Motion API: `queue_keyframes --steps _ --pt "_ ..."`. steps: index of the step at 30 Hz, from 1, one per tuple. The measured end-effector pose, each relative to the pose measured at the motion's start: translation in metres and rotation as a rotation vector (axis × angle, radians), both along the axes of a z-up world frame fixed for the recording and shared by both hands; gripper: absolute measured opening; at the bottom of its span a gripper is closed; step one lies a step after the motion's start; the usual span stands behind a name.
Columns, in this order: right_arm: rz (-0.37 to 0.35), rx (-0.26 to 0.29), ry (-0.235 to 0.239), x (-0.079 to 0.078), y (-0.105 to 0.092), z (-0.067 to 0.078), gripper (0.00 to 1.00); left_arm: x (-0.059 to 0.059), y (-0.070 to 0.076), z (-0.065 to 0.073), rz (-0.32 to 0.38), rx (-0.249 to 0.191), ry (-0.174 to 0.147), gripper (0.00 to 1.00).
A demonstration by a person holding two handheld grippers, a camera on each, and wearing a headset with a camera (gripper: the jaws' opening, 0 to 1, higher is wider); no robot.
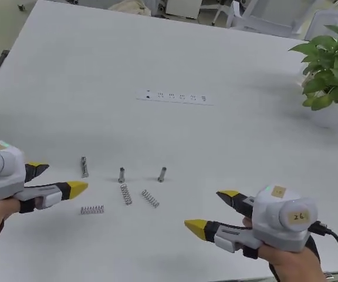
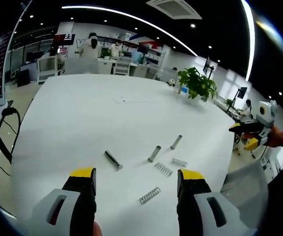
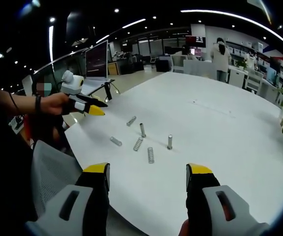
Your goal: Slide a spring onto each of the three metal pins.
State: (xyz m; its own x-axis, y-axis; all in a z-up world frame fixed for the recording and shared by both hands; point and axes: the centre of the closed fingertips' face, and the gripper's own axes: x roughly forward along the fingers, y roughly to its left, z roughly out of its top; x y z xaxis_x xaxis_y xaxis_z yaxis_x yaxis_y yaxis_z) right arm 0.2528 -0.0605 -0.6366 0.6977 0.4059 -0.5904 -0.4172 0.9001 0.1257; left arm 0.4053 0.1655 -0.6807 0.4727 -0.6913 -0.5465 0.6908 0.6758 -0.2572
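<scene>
**Head view.** Left gripper (image 1: pixel 59 179) sits at 9 o'clock with its jaws apart and nothing in them. Right gripper (image 1: pixel 211 210) sits at 5 o'clock, jaws also apart and empty. Between them, 3 pins stand in a row on the counter (image 1: pixel 216 141): left pin (image 1: pixel 84 167), middle pin (image 1: pixel 121 174), right pin (image 1: pixel 162 174). All 3 are bare. 3 springs lie flat just nearer the person: left spring (image 1: pixel 92 210), middle spring (image 1: pixel 125 194), right spring (image 1: pixel 150 198). No spring touches a pin.

**Left gripper view.** Own jaws are spread wide. Left spring (image 2: pixel 150 195) lies between the tips. Left pin (image 2: pixel 113 160) is at 11 o'clock of it and looks tilted, but through the fisheye I cannot tell if it truly leans.

**Right gripper view.** Own jaws are spread wide, with the work at 12 o'clock, well apart from the tips. Right pin (image 3: pixel 169 141) is the closest pin, and right spring (image 3: pixel 150 155) is near it at 7 o'clock.

**Judgement.** No spring is on yet, so the step in hand is the first pick-up.
- Left gripper is best placed for left spring.
- Pinch across the coils near 1 end, lightly, since a hard squeeze likely squashes the spring or shoots it out.
- Keep the far end free, tip the spring upright, line its bore over the pin top and lower it straight.
- The pins probably topple easily, so the other gripper could steady the base.
</scene>
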Motion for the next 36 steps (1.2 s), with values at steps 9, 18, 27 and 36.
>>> queue_keyframes --steps 9,18,27,36 --pt "-0.006 -0.006 0.013 -0.002 -0.002 -0.004 0.61 0.016 -0.01 -0.015 0.025 -0.008 0.029 0.58" --pt "-0.014 -0.006 0.027 -0.003 -0.002 -0.007 0.6 0.039 -0.013 -0.033 0.064 0.025 0.055 0.47" --pt "-0.013 -0.012 0.042 -0.003 -0.001 -0.012 0.6 0.053 -0.018 -0.052 0.092 0.038 0.087 0.42" --pt "-0.01 -0.011 0.053 -0.001 0.001 -0.015 0.6 0.065 -0.022 -0.074 0.118 0.052 0.122 0.35"
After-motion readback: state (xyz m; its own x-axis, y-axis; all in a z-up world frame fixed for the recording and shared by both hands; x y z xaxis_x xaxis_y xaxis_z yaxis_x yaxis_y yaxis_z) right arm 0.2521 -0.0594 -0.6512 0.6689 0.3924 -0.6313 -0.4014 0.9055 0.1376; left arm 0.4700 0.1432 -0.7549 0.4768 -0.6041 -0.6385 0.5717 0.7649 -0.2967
